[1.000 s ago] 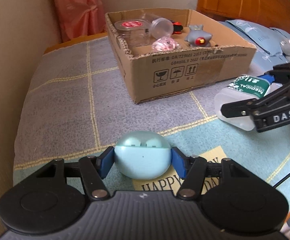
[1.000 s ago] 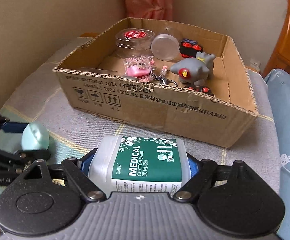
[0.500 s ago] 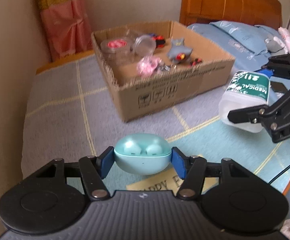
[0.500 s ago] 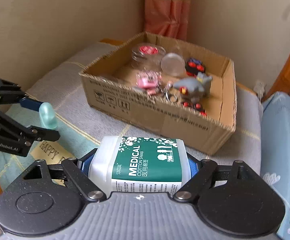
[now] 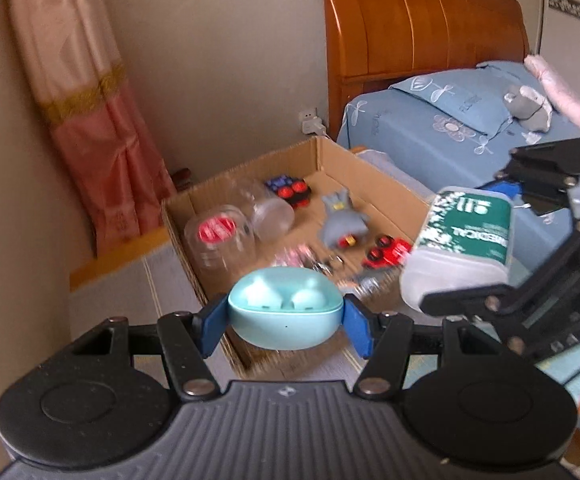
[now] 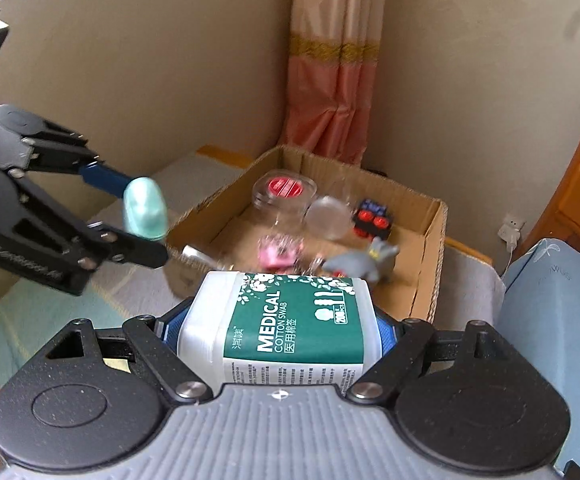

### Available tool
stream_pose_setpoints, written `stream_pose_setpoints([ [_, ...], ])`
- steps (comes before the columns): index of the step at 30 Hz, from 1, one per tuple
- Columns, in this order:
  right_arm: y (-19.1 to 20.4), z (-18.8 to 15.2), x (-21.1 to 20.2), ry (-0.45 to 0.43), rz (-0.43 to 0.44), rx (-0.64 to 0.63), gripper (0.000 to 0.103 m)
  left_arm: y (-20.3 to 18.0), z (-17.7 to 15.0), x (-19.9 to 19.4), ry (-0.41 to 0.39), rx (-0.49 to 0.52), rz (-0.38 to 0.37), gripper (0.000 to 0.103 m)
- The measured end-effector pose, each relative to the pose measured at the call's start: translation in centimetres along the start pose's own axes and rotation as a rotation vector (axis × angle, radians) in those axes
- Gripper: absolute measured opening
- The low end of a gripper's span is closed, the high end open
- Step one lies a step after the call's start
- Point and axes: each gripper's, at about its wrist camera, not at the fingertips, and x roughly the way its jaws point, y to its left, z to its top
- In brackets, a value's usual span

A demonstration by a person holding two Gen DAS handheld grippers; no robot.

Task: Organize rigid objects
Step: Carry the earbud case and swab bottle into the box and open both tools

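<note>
My left gripper (image 5: pixel 284 322) is shut on a light teal earbud case (image 5: pixel 285 307) and holds it in the air above the near left corner of an open cardboard box (image 5: pixel 318 152). My right gripper (image 6: pixel 280 330) is shut on a clear cotton swab box with a green "MEDICAL COTTON SWAB" label (image 6: pixel 290 320), raised near the box's near edge (image 6: pixel 436 256). The swab box also shows in the left wrist view (image 5: pixel 462 240), and the earbud case in the right wrist view (image 6: pixel 145 208).
The box holds a round clear container with a red lid (image 6: pixel 284 192), a clear cup (image 6: pixel 326 218), a grey toy figure (image 6: pixel 364 262), a pink keychain (image 6: pixel 280 252) and red-and-black toys (image 6: pixel 372 220). A bed with blue bedding (image 5: pixel 450 120), a wooden headboard and a pink curtain stand behind.
Both grippers have risen from the mat with their objects and moved toward the box; they now hang above its near side.
</note>
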Motion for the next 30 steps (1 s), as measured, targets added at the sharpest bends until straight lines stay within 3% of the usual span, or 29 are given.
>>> stream_pose_setpoints([
  [5,-1.1,1.1,0.8,-0.004,-0.019,0.023,0.088,0.9,1.9,3.3,0.038,0.006,0.011,0.06],
  [13,-2.6,1.9,2.4,0.016,-0.028,0.049,0.088,2.7,1.8,7.0,0.103,-0.058,0.035,0.061],
  [14,-2.7,1.9,2.6,0.019,-0.026,0.052,0.088,3.0,1.6,7.3,0.11,-0.071,0.032,0.062],
  [15,-2.8,1.9,2.7,0.02,-0.026,0.055,0.088,3.2,1.5,7.4,0.107,-0.081,0.031,0.069],
  [16,-2.9,1.9,2.9,0.021,-0.026,0.06,0.088,3.4,1.4,7.3,0.103,-0.089,0.031,0.082],
  [18,-3.1,2.1,3.1,0.024,-0.022,0.067,0.088,3.7,1.2,6.7,0.078,-0.109,0.057,0.089],
  [30,-3.4,4.6,7.6,0.019,0.014,0.105,0.088,5.2,0.2,1.0,-0.051,-0.157,0.124,0.097],
])
